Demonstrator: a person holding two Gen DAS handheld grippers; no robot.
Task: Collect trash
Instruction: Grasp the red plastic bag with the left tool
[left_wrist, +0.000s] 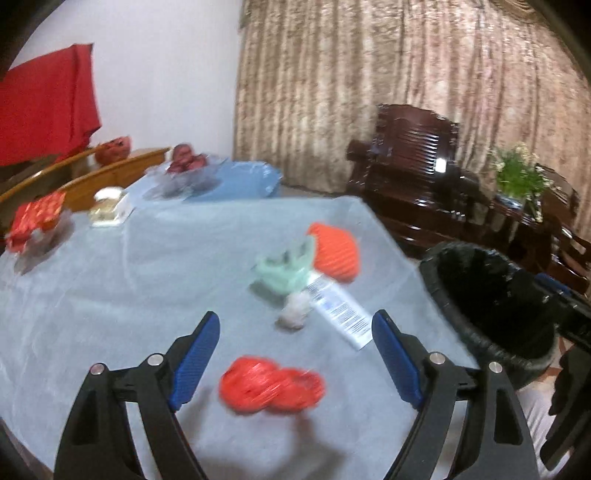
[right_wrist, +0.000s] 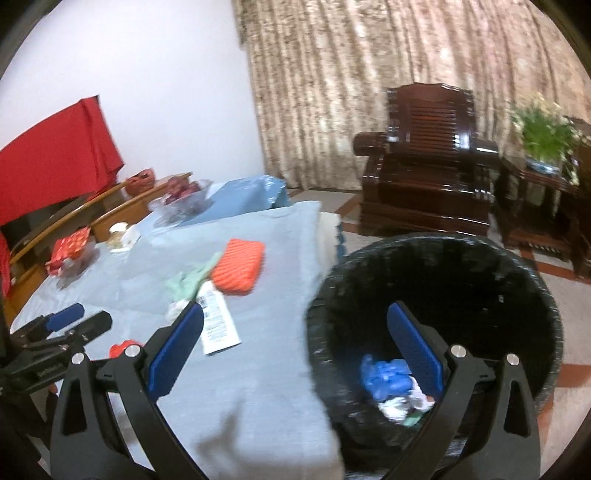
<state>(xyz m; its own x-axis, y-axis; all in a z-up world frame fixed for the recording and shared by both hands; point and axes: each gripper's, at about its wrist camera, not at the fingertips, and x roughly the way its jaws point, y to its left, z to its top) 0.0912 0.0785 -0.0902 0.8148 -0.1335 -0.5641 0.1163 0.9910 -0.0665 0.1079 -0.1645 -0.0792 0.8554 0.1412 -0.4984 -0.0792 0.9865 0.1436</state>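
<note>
My left gripper (left_wrist: 295, 332) is open and empty above the blue-clothed table (left_wrist: 129, 288), with a crumpled red wrapper (left_wrist: 271, 384) lying between its fingers. Beyond lie a white paper ball (left_wrist: 293, 312), a white tube with a barcode (left_wrist: 341, 310), a mint-green crumple (left_wrist: 286, 269) and an orange ribbed pouch (left_wrist: 336, 254). My right gripper (right_wrist: 295, 332) is open and empty over the rim of the black bin (right_wrist: 436, 266), which holds blue and white trash (right_wrist: 388, 380). The left gripper shows in the right wrist view (right_wrist: 79, 315).
At the table's far left stand a red packet (left_wrist: 35, 218), a white box (left_wrist: 109, 206) and a glass bowl of red fruit (left_wrist: 184, 166). A dark wooden armchair (right_wrist: 428, 173), a side table with a plant (right_wrist: 543, 136) and curtains lie beyond.
</note>
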